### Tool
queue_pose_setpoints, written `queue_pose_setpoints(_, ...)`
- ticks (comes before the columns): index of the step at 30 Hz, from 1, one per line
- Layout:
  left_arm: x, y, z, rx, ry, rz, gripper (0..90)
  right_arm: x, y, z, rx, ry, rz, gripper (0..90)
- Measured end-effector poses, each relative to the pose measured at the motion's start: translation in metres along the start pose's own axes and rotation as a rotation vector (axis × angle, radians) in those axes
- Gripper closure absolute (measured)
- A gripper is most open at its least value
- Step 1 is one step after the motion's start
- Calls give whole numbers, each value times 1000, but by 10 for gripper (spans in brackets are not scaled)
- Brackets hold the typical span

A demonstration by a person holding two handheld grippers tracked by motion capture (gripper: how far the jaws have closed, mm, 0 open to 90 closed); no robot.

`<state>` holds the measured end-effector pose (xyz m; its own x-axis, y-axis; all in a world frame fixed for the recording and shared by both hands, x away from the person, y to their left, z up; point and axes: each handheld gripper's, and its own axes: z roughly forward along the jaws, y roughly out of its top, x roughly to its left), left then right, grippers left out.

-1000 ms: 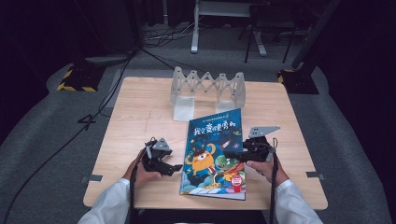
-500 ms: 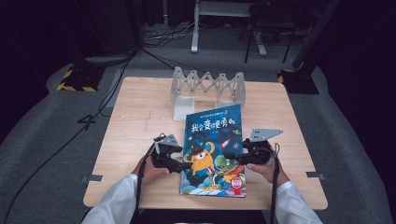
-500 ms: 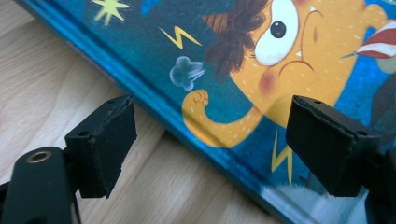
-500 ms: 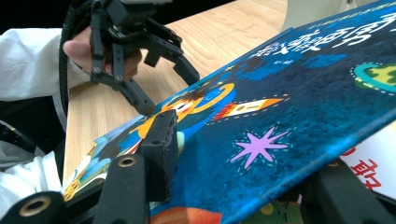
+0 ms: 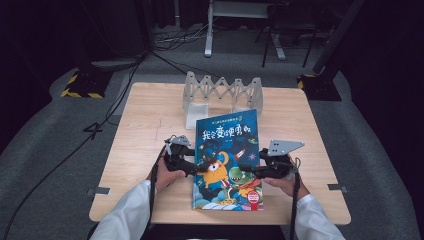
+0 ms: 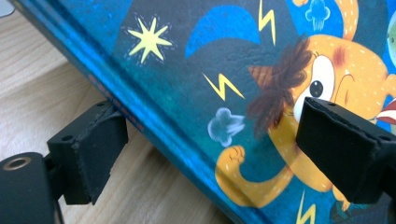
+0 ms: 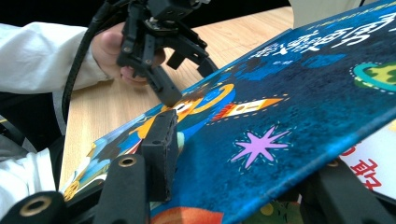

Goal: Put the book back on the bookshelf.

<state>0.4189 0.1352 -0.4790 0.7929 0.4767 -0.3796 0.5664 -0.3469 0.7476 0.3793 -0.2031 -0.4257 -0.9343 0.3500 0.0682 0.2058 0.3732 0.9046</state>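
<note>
A blue picture book (image 5: 227,150) with a cartoon monster on its cover lies on the wooden table (image 5: 150,115), spine to the left. My left gripper (image 5: 197,169) is at the spine. Its jaws have just been opening and now stand open astride the book's left edge (image 6: 154,126), one jaw on the table side, the other over the cover, neither pressing. My right gripper (image 5: 246,170) is shut on the front cover's right edge (image 7: 280,154), one jaw on top and one beneath. The cover is lifted off a white page (image 7: 373,168). The left gripper (image 7: 187,81) also appears in the right gripper view.
A white folding zigzag rack (image 5: 222,92) stands at the back of the table, with a white upright panel (image 5: 196,116) just behind the book. Bare wood lies to the left and right of the book. Cables run across the dark floor beyond.
My left gripper has moved right from the bare table to the book's left edge, and its jaws have spread over that edge. The right gripper has stayed at the right edge.
</note>
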Motion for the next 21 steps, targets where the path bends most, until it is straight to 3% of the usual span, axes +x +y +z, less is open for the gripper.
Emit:
queue_pose_setpoints(3,4,4,0,-27,-39,-18,99,3,1,-1,-13,-3,-33,523)
queue_pose_setpoints(7,5,5,0,-30,-52,-10,93,6,2,-2,-18,-7,-53,524)
queue_pose_setpoints(13,2,7,-5,-41,-41,23,104,8,3,-3,-30,-7,-70,524)
queue_pose_setpoints(18,-3,8,-13,-96,-17,63,146,11,4,-6,-47,-11,-96,534)
queue_pose_setpoints(21,-5,9,-19,-134,32,85,207,12,5,-9,-50,-10,-99,551)
